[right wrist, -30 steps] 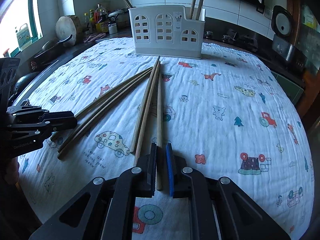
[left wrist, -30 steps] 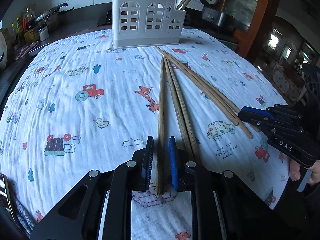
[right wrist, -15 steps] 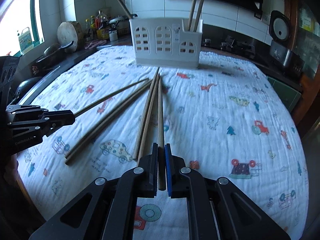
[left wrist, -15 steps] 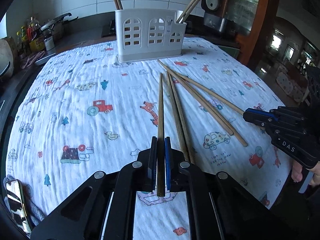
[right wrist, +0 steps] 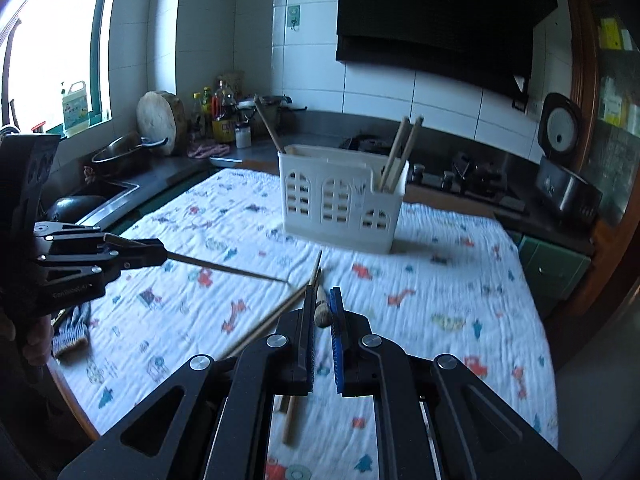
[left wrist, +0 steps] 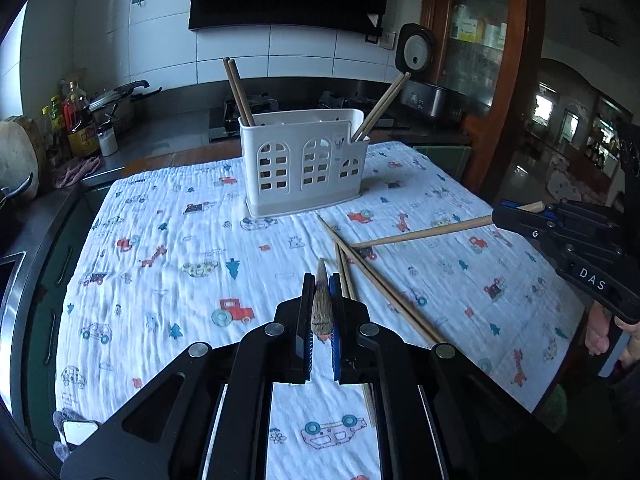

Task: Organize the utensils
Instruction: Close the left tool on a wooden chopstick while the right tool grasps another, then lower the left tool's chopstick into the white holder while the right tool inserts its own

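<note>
- Both hand-held grippers have lifted since the earlier frame: the left hand-held gripper (left wrist: pixel 321 312) and the right hand-held gripper (right wrist: pixel 322 312) each clench one long wooden chopstick (left wrist: pixel 321 308), raised off the table (left wrist: pixel 160 280).
- Carrying step; next, tip them upright into the white plastic holder (left wrist: pixel 306 164).

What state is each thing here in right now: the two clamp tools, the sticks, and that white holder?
Left gripper: shut on a chopstick, lifted off the cloth.
Right gripper: shut on another chopstick, tip angled down.
Loose chopsticks: lying flat on the tablecloth.
White holder: upright, with chopsticks leaning in both end compartments.
Rice cooker: lid up.
</note>
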Motion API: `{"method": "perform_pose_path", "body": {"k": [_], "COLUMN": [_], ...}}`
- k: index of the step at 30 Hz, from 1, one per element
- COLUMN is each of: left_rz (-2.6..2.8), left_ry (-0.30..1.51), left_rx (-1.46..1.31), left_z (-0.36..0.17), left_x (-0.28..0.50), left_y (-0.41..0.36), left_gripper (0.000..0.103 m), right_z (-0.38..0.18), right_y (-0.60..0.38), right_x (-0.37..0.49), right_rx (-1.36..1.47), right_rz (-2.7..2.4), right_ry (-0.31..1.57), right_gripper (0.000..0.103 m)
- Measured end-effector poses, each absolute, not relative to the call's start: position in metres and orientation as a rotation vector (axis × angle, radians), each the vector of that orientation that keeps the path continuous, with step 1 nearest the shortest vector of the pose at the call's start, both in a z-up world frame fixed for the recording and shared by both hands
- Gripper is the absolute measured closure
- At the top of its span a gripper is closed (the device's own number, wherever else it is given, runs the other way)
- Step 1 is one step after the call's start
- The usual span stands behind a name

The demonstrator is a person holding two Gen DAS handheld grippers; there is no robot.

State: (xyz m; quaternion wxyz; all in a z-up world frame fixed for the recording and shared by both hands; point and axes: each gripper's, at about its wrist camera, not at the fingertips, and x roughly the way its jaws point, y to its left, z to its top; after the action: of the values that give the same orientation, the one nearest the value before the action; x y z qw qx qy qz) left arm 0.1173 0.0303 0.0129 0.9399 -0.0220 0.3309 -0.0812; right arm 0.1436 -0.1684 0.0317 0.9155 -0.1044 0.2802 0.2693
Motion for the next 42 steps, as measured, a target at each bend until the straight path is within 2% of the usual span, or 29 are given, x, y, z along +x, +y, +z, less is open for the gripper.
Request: {"method": "perform_pose_path", "body": {"k": [17,24,34,42], "left_rz": [-0.225,-0.204,-0.163,-0.149], "left_ry": [0.559,0.505,0.537,0.603], "left_rx": [-0.013,0.013,0.010,0.006], "left_z": [0.121,0.164,0.169,0.152], "left_x": [0.182,0.209,0.259,0.287], "left_y": [0.036,0.038,0.048,0.054], "left_gripper": [0.097,0.097,0.097,0.097], "right_z": [0.155,0.188,0.210,0.187], "right_y": [-0.144,-0.134,-0.126,-0.126], "right_x": [0.228,0.257,0.306,0.347], "right_rx": [-0.242,-0.226,-0.183,-0.182], "right_rz": [0.621,0.603,0.537,0.464], "right_ry": [0.563,0.519,0.466,0.514], "right_gripper": [0.096,0.096,0.096,0.096]}}
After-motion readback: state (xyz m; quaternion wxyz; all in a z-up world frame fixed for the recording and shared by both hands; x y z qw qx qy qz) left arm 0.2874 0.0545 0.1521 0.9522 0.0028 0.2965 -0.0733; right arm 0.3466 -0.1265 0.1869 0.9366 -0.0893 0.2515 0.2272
